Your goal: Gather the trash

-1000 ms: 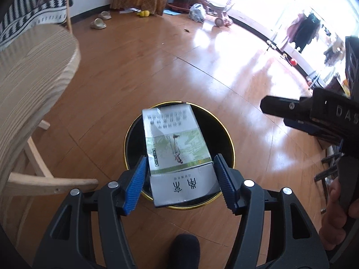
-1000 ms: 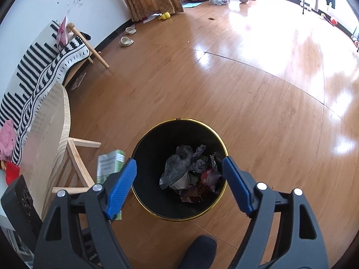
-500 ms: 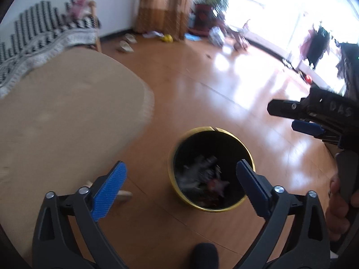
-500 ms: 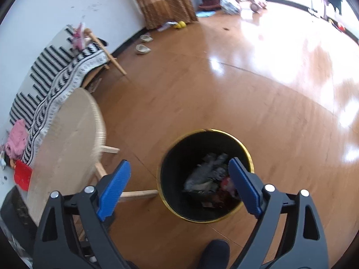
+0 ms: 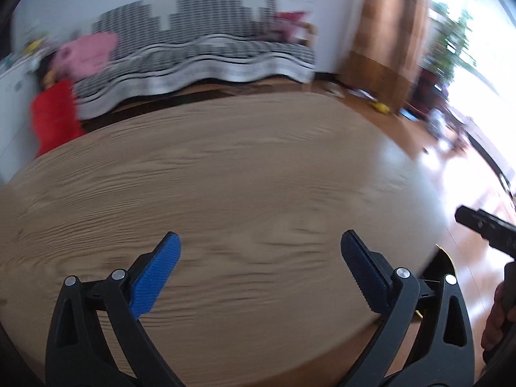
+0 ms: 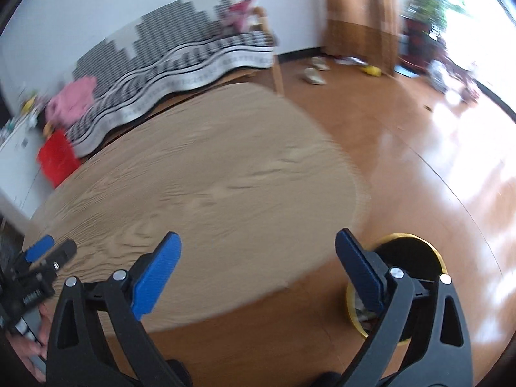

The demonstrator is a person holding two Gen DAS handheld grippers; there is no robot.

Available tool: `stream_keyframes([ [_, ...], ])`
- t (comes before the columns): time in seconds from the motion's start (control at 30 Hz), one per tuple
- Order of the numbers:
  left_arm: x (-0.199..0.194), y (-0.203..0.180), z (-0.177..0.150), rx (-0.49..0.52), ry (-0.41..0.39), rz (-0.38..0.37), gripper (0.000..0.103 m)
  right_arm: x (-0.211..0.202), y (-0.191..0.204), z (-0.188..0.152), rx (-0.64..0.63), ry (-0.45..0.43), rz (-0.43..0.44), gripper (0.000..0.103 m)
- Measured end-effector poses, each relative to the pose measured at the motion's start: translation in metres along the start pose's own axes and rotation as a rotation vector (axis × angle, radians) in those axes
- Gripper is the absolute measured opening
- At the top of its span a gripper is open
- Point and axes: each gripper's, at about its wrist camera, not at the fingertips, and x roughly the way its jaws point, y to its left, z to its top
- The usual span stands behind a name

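My left gripper (image 5: 259, 242) stands wide open over the round wooden table (image 5: 258, 167), with nothing between its blue pads. My right gripper (image 6: 258, 240) hangs over the table's near edge (image 6: 225, 306). Its jaws are opening and nothing is between them. The black trash bin with a gold rim (image 6: 409, 251) stands on the floor beside the table, partly behind the right finger. In the left wrist view only a sliver of its rim (image 5: 446, 258) shows past the table edge. No trash shows on the table top in either blurred view.
A sofa under a black-and-white striped cover (image 5: 200, 54) runs along the wall behind the table, with a pink bundle (image 5: 87, 51) and a red thing (image 5: 54, 116) at its left end. Slippers (image 6: 314, 75) lie on the shiny wooden floor (image 6: 419, 161) near the brown curtain (image 6: 361, 16).
The left gripper let go of a green-and-white carton over the bin and opened wide. The right gripper opened further. Both swung up and away from the bin to over the table.
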Motion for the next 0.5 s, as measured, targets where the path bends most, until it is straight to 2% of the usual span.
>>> stream_keyframes([
  [0.1,-0.009,0.058,0.002,-0.083,-0.019,0.081,0.097,0.018,0.053,0.005,-0.070,0.016,0.043,0.094],
  [0.27,-0.016,0.128,-0.004,-0.162,-0.018,0.173,0.096,0.044,0.125,0.005,-0.167,0.046,0.087,0.094],
  [0.43,-0.020,0.171,-0.009,-0.204,-0.011,0.212,0.096,0.061,0.173,-0.005,-0.221,0.072,0.113,0.095],
  [0.5,-0.021,0.176,-0.012,-0.211,-0.009,0.219,0.097,0.065,0.177,-0.006,-0.230,0.077,0.116,0.095],
])
